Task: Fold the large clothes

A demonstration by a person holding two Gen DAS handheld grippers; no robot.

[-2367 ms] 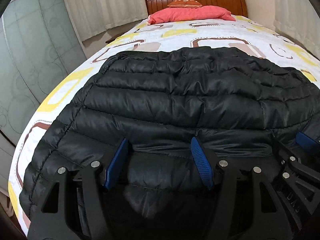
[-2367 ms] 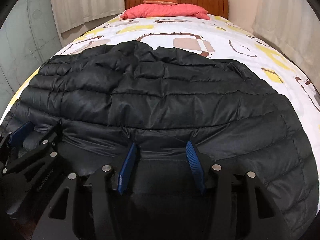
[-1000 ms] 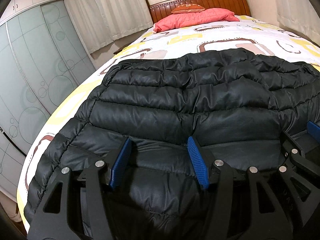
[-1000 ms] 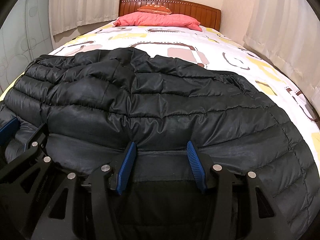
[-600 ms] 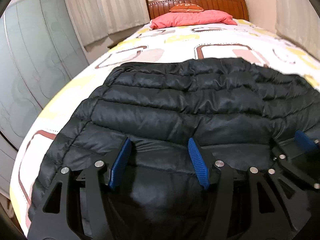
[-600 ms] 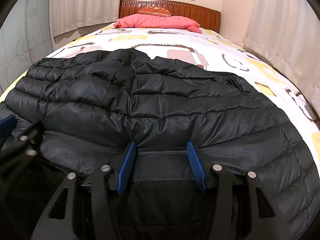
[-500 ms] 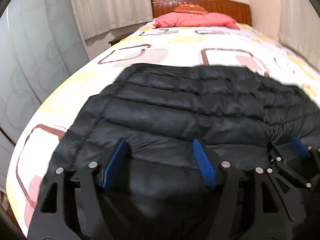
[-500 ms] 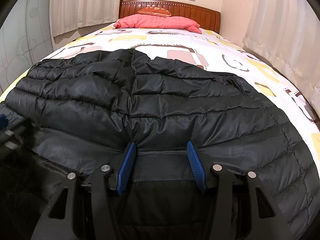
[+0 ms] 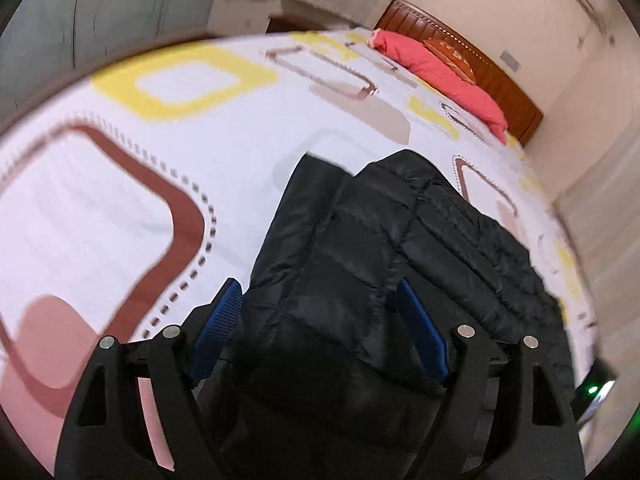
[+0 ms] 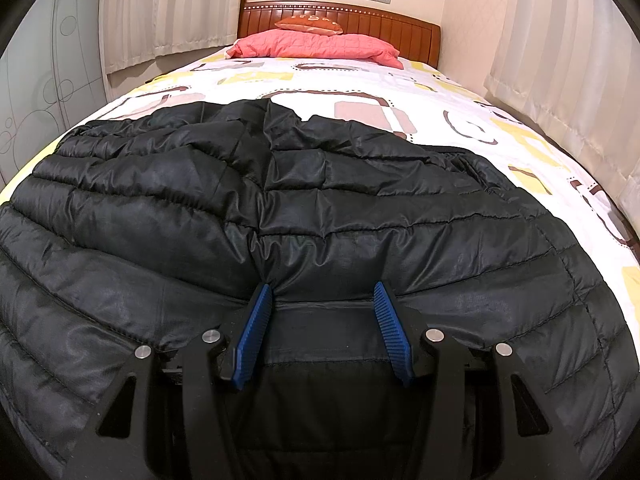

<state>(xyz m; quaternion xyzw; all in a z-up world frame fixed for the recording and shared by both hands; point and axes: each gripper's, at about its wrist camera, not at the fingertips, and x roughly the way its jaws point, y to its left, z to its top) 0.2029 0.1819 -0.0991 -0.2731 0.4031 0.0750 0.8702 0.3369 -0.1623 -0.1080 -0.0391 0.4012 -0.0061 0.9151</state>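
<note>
A black quilted down jacket (image 10: 320, 200) lies spread across the foot of the bed. My right gripper (image 10: 324, 328) is shut on its near hem, and the fabric puckers at the left pad. In the tilted, blurred left wrist view, my left gripper (image 9: 318, 312) hangs over the jacket's (image 9: 340, 260) left side. Its jaws are opening wide. The padded cloth lies between the blue pads, which do not seem to press on it. The left gripper does not show in the right wrist view.
The patterned white sheet (image 9: 120, 200) lies bare to the left of the jacket and beyond it (image 10: 440, 92). A pink pillow (image 10: 316, 46) rests at the wooden headboard (image 10: 384, 20). Curtains (image 10: 560, 60) hang along the right, and frosted wardrobe doors (image 10: 40, 80) stand on the left.
My left gripper has swung left along the hem, rolled, and spread its jaws wider. It has left the right wrist view. The right gripper has kept still on the hem.
</note>
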